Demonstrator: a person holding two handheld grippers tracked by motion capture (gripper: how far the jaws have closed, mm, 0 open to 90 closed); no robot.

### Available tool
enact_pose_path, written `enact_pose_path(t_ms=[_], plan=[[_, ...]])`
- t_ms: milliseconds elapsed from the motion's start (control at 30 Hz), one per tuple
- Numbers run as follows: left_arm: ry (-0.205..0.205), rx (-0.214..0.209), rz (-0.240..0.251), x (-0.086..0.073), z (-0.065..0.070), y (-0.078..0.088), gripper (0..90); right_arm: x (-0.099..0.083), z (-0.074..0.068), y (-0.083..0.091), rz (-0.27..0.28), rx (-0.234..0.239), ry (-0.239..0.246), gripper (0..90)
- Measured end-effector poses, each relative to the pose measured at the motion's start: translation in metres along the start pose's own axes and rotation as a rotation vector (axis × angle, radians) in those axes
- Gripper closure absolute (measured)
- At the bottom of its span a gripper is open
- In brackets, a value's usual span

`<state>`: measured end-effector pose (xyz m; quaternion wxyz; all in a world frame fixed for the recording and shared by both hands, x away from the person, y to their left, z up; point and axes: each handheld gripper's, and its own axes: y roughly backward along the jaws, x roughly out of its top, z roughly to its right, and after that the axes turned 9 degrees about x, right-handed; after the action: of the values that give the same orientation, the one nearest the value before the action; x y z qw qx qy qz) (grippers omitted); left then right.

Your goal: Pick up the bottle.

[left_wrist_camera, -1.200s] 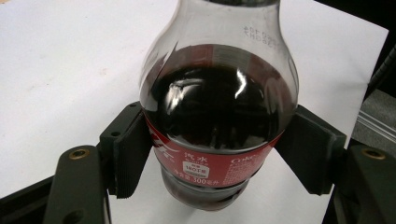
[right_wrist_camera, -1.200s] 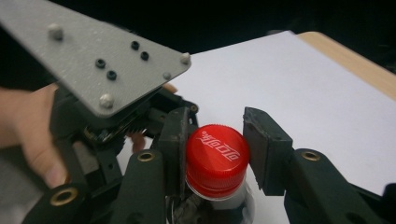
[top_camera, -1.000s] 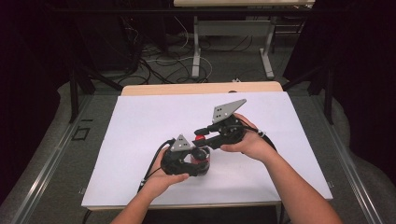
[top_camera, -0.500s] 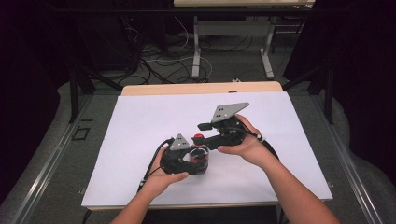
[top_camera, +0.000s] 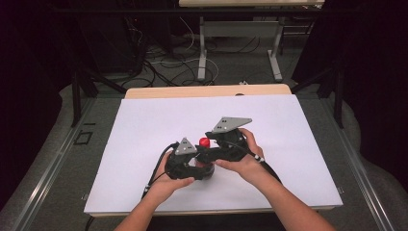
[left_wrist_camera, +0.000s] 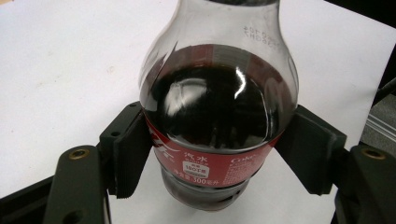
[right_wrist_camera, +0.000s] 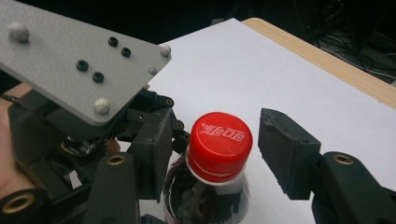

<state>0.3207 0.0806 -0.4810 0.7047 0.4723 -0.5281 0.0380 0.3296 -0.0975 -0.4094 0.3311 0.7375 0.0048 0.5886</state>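
A cola bottle [left_wrist_camera: 217,121] stands upright on the white sheet [top_camera: 144,130] that covers the table [top_camera: 207,91], near the person's edge and roughly midway across. The left gripper [left_wrist_camera: 217,154] is clamped on the bottle's body at the red label [left_wrist_camera: 210,161], one black jaw pressing on each side, just below the bulge where the dark drink fills the shoulder. In the high view the left gripper [top_camera: 185,166] sits low at the bottle's left, with the left hand [top_camera: 166,180] behind it.

The right gripper [right_wrist_camera: 212,149] is at the neck, with the red cap [right_wrist_camera: 218,142] between its jaws. One jaw is close against the cap's side; the other stands clear of it, with white sheet showing in the gap. These jaws have just been opening, and they do not grip the cap. From above, the right gripper [top_camera: 211,151] reaches in from the bottle's right side, the right hand [top_camera: 245,156] wrapped round its body, and the cap [top_camera: 205,142] shows between the two grey plates.
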Motion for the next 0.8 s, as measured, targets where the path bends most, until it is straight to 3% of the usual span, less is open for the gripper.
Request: enact_pose_path(t_ms=[200, 533, 800], plan=[[-0.009, 0.001, -0.005, 0.000, 0.000, 0.000, 30.4, 0.000, -0.004, -0.003, 0.001, -0.022, -0.038, 46.2], [-0.002, -0.007, 0.003, 0.001, 0.003, 0.000, 30.5, 0.002, -0.003, -0.006, -0.005, -0.011, -0.013, 54.0], [-0.009, -0.012, 0.009, 0.002, 0.004, 0.002, 30.5, 0.004, 0.007, -0.009, -0.042, 0.075, 0.003, 59.8]])
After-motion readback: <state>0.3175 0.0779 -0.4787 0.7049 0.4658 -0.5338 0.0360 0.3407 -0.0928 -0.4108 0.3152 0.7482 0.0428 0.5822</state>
